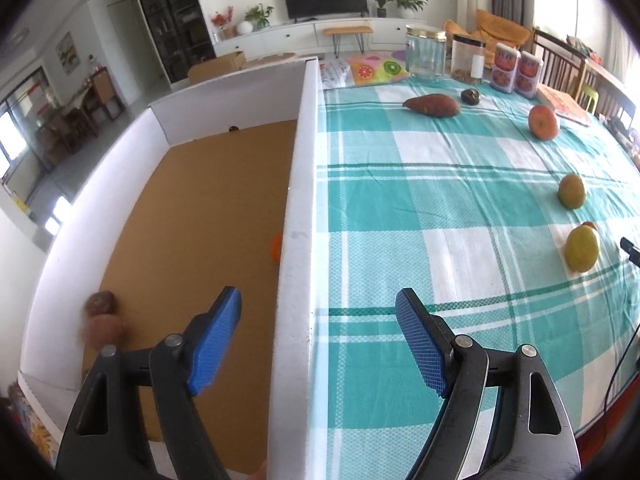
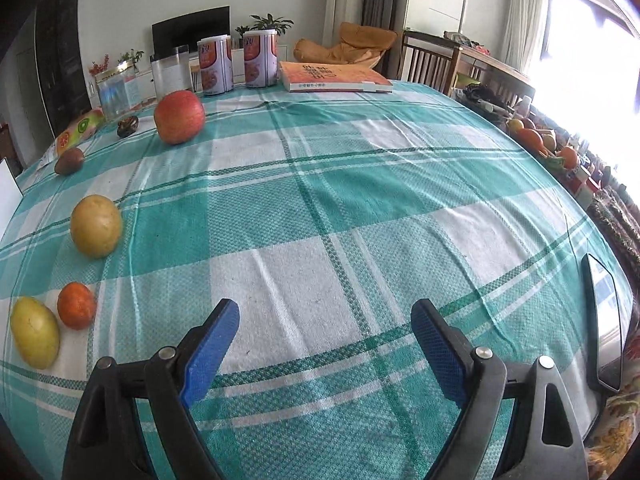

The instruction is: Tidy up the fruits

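Left gripper: nearest the left wrist view, blue-padded fingers spread wide and holding nothing, straddling the near wall of the box.

Right gripper: fingers likewise wide apart and empty, hovering over bare cloth at the near edge of the table.

White cardboard box with brown floor: on the left of the table; a blurred brownish fruit lies at its near left, and a small orange fruit shows just behind the right wall.

Teal and white checked tablecloth: woven, slightly wrinkled, so round fruit may roll a little.

Long reddish-brown sweet potato: far side; likely heavy and stiff, best taken across the middle.

Red-orange apple: far left in the right view; firm, smooth, probably heaviest of the round ones, grip at its widest girth.

Round yellow fruit: left, mid-distance; smooth skin could slip, centre the pads.

Oval yellow fruit: near left; take across the short axis.

Small orange tangerine: just beside the oval one, perhaps touching; soft, squeeze lightly.

Small dark reddish fruit: far left; light.

Dark wrinkled fruit: farthest; light, possibly fragile.
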Action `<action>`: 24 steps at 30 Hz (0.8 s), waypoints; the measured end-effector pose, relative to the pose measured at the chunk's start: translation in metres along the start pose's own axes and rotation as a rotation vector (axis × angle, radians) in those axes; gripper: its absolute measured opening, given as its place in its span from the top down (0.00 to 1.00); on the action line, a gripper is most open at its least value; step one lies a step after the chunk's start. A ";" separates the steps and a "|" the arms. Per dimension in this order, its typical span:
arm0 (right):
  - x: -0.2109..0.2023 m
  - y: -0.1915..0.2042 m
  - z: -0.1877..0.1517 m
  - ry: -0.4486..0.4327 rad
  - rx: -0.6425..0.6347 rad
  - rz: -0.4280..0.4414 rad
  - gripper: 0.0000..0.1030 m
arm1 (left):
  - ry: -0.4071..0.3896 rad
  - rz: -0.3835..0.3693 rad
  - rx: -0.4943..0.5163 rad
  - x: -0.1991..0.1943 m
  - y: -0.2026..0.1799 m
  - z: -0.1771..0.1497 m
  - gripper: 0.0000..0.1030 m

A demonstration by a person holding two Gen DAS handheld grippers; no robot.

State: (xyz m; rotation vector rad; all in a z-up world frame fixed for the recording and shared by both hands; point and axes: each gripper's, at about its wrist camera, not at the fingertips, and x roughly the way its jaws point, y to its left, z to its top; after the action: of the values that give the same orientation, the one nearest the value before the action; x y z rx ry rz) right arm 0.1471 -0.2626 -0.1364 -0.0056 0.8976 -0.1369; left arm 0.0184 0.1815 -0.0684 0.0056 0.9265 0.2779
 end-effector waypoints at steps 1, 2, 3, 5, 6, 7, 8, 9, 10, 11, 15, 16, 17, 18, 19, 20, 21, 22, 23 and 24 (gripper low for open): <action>0.003 0.000 0.000 0.006 0.005 0.002 0.15 | -0.004 0.001 0.003 -0.002 -0.002 -0.001 0.21; 0.003 -0.002 0.000 0.010 0.011 0.003 0.15 | -0.007 0.003 0.005 -0.003 -0.004 -0.001 0.21; 0.006 -0.003 -0.001 0.015 0.018 0.002 0.14 | -0.008 0.003 0.005 -0.003 -0.007 -0.001 0.21; 0.007 -0.005 -0.001 0.027 0.033 0.001 0.11 | -0.015 -0.004 0.002 -0.005 -0.011 -0.002 0.21; 0.009 -0.006 -0.001 0.030 0.040 0.003 0.10 | -0.018 -0.006 0.001 -0.007 -0.012 -0.003 0.21; 0.009 -0.007 -0.002 0.033 0.046 0.005 0.09 | -0.019 -0.009 -0.001 -0.009 -0.013 -0.005 0.21; 0.010 -0.008 -0.002 0.036 0.051 0.003 0.08 | -0.018 -0.013 -0.005 -0.010 -0.013 -0.007 0.21; 0.010 -0.009 -0.001 0.040 0.055 0.002 0.06 | -0.016 -0.017 -0.009 -0.011 -0.014 -0.008 0.21; 0.011 -0.010 -0.002 0.043 0.059 0.002 0.05 | -0.017 -0.019 -0.009 -0.012 -0.015 -0.010 0.21; 0.011 -0.010 -0.002 0.045 0.063 0.003 0.05 | -0.021 -0.018 -0.005 -0.013 -0.017 -0.010 0.21; 0.013 -0.012 -0.002 0.054 0.079 0.009 0.02 | -0.047 0.005 -0.001 -0.018 -0.021 -0.008 0.21; 0.013 -0.013 -0.002 0.055 0.083 0.012 0.02 | -0.067 0.028 -0.003 -0.021 -0.022 -0.007 0.21; 0.013 -0.013 -0.002 0.056 0.085 0.013 0.01 | -0.090 0.055 -0.006 -0.026 -0.024 -0.006 0.21; 0.013 -0.013 -0.002 0.057 0.086 0.012 0.01 | -0.122 0.094 -0.003 -0.031 -0.026 -0.005 0.21; 0.013 -0.013 -0.002 0.058 0.087 0.012 0.01 | -0.165 0.136 0.006 -0.039 -0.030 -0.005 0.21; 0.013 -0.013 -0.002 0.058 0.087 0.012 0.01 | -0.213 0.163 0.017 -0.047 -0.035 -0.004 0.21; 0.013 -0.014 -0.002 0.058 0.087 0.013 0.00 | -0.258 0.174 0.030 -0.056 -0.040 -0.003 0.21; 0.013 -0.014 -0.002 0.058 0.088 0.013 0.00 | -0.296 0.171 0.039 -0.065 -0.046 -0.001 0.21; 0.013 -0.014 -0.002 0.058 0.088 0.013 0.00 | -0.329 0.152 0.050 -0.073 -0.052 0.001 0.21; 0.013 -0.014 -0.002 0.058 0.088 0.013 0.00 | -0.351 0.114 0.064 -0.081 -0.061 0.003 0.18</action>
State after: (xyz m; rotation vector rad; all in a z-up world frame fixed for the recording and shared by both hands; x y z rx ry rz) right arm 0.1521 -0.2776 -0.1470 0.0860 0.9487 -0.1649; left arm -0.0108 0.1041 -0.0106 0.1619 0.5864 0.3406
